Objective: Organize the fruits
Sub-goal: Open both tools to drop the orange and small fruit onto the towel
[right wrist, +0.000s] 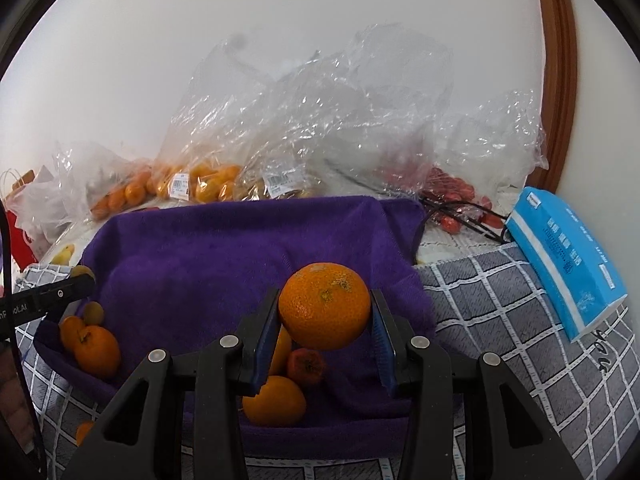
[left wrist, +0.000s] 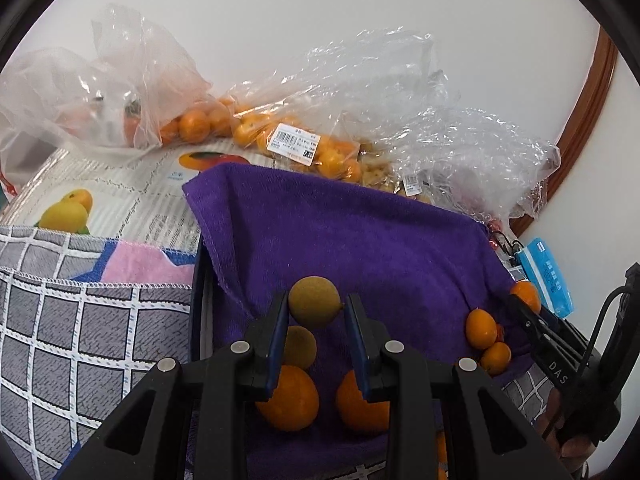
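Note:
In the left wrist view, my left gripper (left wrist: 316,300) is shut on a small tan round fruit (left wrist: 315,308), held above the purple towel (left wrist: 360,240) that lines a tray. Under it lie another tan fruit (left wrist: 298,346) and two oranges (left wrist: 288,398). In the right wrist view, my right gripper (right wrist: 325,296) is shut on a large orange (right wrist: 324,306) over the same towel (right wrist: 220,248). An orange (right wrist: 274,400) and a small reddish fruit (right wrist: 306,366) lie below it. The left gripper (right wrist: 86,280) shows at the towel's left edge, beside more oranges (right wrist: 96,350).
Clear plastic bags of small oranges (left wrist: 256,132) and red fruit (right wrist: 448,192) are piled along the wall behind the tray. A blue tissue pack (right wrist: 568,260) lies at the right on a grey checked cloth (right wrist: 500,320). A brown wooden frame (right wrist: 556,80) stands at the far right.

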`<action>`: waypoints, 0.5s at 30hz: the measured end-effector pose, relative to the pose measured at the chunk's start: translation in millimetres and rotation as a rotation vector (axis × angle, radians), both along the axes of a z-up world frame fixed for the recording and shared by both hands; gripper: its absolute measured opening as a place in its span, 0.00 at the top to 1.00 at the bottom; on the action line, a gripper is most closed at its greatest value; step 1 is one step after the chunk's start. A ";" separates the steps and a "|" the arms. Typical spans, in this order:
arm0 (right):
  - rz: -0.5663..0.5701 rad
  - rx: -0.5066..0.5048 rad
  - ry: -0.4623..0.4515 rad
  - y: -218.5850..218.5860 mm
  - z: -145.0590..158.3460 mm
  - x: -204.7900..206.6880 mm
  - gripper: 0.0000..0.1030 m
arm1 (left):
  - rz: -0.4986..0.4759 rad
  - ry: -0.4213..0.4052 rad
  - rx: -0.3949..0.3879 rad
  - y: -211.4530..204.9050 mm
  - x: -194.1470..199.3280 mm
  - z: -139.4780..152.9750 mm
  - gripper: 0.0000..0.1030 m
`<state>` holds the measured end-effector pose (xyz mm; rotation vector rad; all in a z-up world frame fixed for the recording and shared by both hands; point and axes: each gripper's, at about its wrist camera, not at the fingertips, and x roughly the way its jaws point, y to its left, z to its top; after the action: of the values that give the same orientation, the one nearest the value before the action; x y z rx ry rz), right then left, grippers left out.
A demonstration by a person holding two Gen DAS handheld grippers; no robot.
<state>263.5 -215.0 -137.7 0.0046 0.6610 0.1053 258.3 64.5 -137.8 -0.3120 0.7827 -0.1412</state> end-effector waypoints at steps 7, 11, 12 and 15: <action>-0.009 0.009 0.030 -1.5 -5.5 3.3 0.59 | 0.003 0.023 -0.001 -1.8 4.0 -4.5 0.73; -0.018 0.018 0.052 -4.2 -8.8 5.5 0.59 | 0.004 0.026 0.008 -2.5 4.6 -5.8 0.73; -0.019 0.022 0.054 -5.0 -9.1 5.5 0.59 | 0.006 0.026 0.009 -2.6 4.9 -6.0 0.73; -0.022 0.032 0.067 -7.3 -11.1 6.7 0.59 | 0.003 0.025 0.012 -3.5 5.6 -6.4 0.73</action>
<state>270.2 -222.2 -148.9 0.0464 0.7260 0.0947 263.8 61.0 -144.2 -0.3041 0.8071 -0.1299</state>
